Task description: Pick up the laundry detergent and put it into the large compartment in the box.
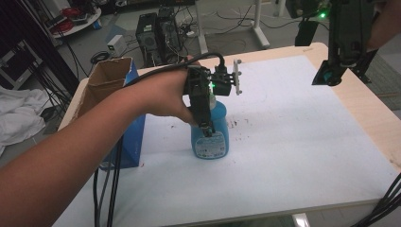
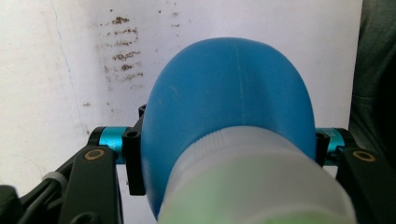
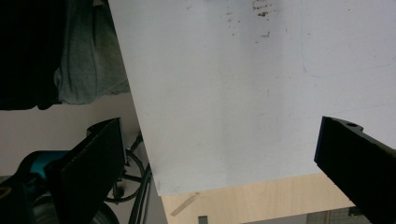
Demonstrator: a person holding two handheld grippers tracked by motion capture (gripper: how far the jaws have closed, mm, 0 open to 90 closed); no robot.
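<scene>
Gripping blue bottle [image 1: 211,137] with left gripper [image 1: 205,126], clamped on its shoulder | keep it upright, lift slow | right gripper [image 1: 332,75] agape, empty, well right of bottle

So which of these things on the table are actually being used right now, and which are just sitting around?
In use:
- blue plastic bottle with a white cap, standing upright on the white table cover
- left gripper, jaws shut on the bottle

Just lying about:
- open blue cardboard box at the table's left edge
- right gripper, held above the table's far right corner, jaws open and holding nothing
</scene>
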